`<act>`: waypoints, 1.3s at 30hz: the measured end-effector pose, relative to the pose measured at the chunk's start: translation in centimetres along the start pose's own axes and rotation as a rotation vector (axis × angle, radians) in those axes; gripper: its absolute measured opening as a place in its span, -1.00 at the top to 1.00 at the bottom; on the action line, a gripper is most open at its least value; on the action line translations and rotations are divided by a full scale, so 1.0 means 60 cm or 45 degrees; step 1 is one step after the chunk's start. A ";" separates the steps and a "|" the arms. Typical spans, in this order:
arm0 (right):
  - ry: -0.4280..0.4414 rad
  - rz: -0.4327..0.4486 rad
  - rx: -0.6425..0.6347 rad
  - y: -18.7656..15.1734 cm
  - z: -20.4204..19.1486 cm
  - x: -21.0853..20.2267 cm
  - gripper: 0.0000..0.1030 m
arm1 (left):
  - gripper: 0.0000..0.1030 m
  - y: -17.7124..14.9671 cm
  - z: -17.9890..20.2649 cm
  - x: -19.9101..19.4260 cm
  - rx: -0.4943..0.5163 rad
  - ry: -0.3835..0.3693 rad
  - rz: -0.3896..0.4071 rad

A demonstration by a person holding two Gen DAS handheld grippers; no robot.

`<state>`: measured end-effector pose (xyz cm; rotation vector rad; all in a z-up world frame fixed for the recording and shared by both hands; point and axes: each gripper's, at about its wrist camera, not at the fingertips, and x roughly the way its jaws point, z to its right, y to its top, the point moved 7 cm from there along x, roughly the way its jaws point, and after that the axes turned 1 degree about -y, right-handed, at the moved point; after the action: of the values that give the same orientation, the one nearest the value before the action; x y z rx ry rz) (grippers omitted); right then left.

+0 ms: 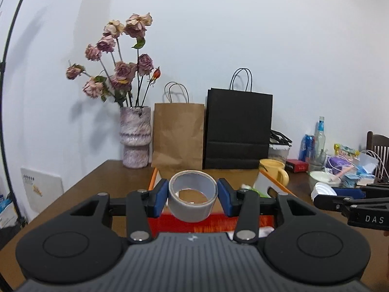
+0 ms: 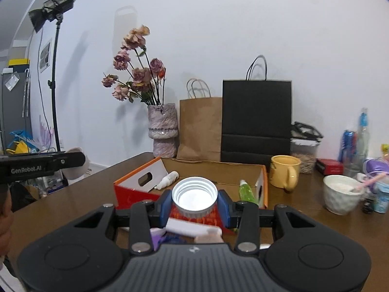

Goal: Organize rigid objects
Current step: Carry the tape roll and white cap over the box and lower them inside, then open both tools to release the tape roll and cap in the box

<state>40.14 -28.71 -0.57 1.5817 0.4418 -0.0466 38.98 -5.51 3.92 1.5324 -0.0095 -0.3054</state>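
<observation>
Held above an open orange-sided cardboard box (image 2: pixel 263 185) on a brown table (image 2: pixel 304 221): grey tape roll (image 1: pixel 192 196) pinched in left gripper (image 1: pixel 192 194), white ridged lid (image 2: pixel 194 196) clamped in right gripper (image 2: pixel 194 199). Inside the box, white bottle (image 2: pixel 167 180) and green bottle (image 2: pixel 246 191). Just beside, yellow mug (image 2: pixel 284 172); behind, vase (image 2: pixel 163 131), brown bag (image 2: pixel 200 129), black bag (image 2: pixel 256 121).

Home room, cluttered wooden table (image 2: pixel 304 221), dried roses (image 2: pixel 138 73)

White wall (image 2: pixel 243 24), brown wood table (image 2: pixel 85 194), studio lamp (image 2: pixel 52 6) on stand; poss. chair (image 1: pixel 379 146) far rt.
</observation>
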 end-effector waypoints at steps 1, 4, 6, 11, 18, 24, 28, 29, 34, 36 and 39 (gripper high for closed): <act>-0.001 0.001 -0.009 0.009 0.008 0.019 0.24 | 0.14 0.004 -0.002 0.016 0.004 0.004 0.004; -0.028 0.002 -0.071 0.031 0.021 0.073 0.24 | 0.14 0.018 -0.009 0.075 0.024 0.021 -0.008; -0.030 -0.005 -0.090 0.045 0.029 0.111 0.24 | 0.14 0.026 -0.015 0.112 0.016 0.015 -0.014; -0.036 -0.013 -0.094 0.069 0.049 0.196 0.24 | 0.14 0.053 -0.026 0.204 -0.001 -0.004 -0.035; -0.017 -0.117 -0.020 0.099 0.089 0.315 0.24 | 0.14 0.076 -0.038 0.330 -0.024 -0.027 -0.115; 0.035 -0.372 0.061 0.092 0.129 0.431 0.24 | 0.14 0.045 -0.031 0.448 0.019 -0.100 -0.352; 0.041 -0.591 0.067 0.056 0.136 0.505 0.24 | 0.14 0.001 -0.028 0.521 0.055 -0.108 -0.581; 0.041 -0.642 0.083 0.046 0.137 0.519 0.24 | 0.13 -0.015 -0.028 0.541 0.061 -0.101 -0.667; 0.002 -0.787 0.107 0.001 0.139 0.572 0.22 | 0.09 -0.075 -0.030 0.597 0.056 -0.091 -0.889; -0.019 -0.808 0.112 -0.008 0.139 0.582 0.22 | 0.02 -0.088 -0.030 0.602 0.052 -0.085 -0.906; -0.032 -0.811 0.098 -0.011 0.137 0.588 0.22 | -0.14 -0.091 -0.030 0.601 0.032 -0.098 -0.907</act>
<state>74.42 -27.89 -12.30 1.4574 0.9173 -0.5740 72.97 -11.04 -8.16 1.5058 0.4812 -0.9301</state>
